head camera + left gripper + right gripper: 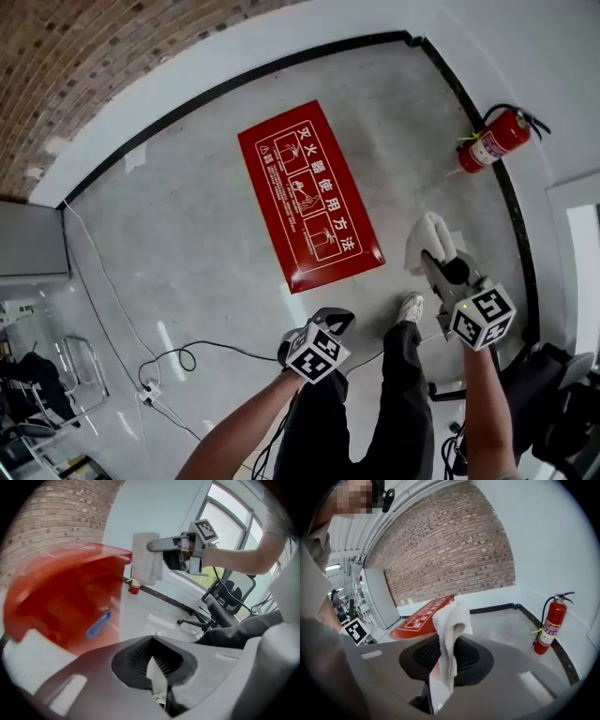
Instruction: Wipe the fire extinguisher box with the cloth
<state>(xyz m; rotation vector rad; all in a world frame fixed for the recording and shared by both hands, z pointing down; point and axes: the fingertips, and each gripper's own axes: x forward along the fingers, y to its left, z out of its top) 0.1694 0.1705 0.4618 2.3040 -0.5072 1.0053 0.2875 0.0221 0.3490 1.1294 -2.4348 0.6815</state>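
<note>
1 cloth [427, 236] pinched in right tool [435, 262], left tool [336, 321] closed; box [309, 197] lies lengthwise wallward.

Office-like workroom, brick wall [450, 541], polished grey floor [187, 244], swivel chair [228, 605], wall-side fire extinguisher [495, 141], large window [229, 522].

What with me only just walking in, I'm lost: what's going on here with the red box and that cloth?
A person stands over the red fire extinguisher box, which lies on the floor, and holds a gripper in each hand. The right gripper has its tongs clamped on a white cloth, held up in the air and not touching the box. The left gripper is shut with nothing in it. A fire extinguisher stands by the wall. No wiping is under way at this moment.
</note>
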